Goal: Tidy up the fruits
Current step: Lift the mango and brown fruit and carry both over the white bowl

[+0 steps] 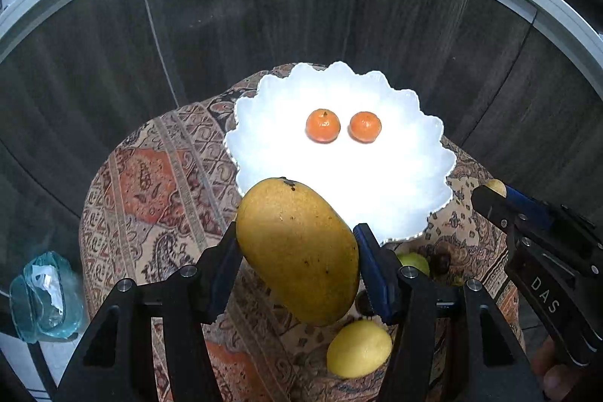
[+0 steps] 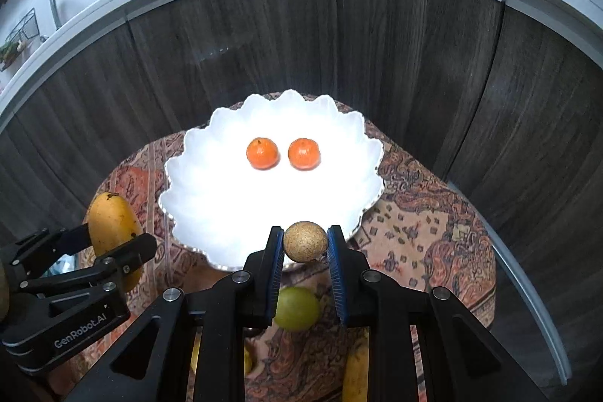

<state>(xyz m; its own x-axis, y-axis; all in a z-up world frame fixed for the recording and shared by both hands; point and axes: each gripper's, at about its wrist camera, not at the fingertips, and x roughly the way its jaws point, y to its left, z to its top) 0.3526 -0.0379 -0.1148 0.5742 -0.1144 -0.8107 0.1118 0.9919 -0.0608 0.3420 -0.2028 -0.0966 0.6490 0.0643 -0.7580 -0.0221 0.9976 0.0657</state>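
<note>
A white scalloped plate (image 1: 264, 145) (image 2: 196, 198) sits on a small table with a patterned cloth and holds two tangerines (image 1: 323, 125) (image 2: 262, 153), side by side. My left gripper (image 1: 297, 251) is shut on a yellow mango (image 1: 297, 251) (image 2: 113, 224), held above the plate's near left rim. My right gripper (image 2: 305, 243) is shut on a small round brown fruit (image 2: 305, 241) (image 1: 495, 187), held above the plate's near rim. The right gripper also shows at the right of the left wrist view (image 1: 490, 198).
On the patterned cloth (image 1: 150, 198) (image 2: 433, 236) below the grippers lie a yellow lemon (image 1: 358, 349), a green fruit (image 2: 297, 308) (image 1: 413, 263) and other partly hidden fruit. Dark cabinet doors (image 1: 264, 17) stand behind. A blue glass dish (image 1: 45, 296) sits low left.
</note>
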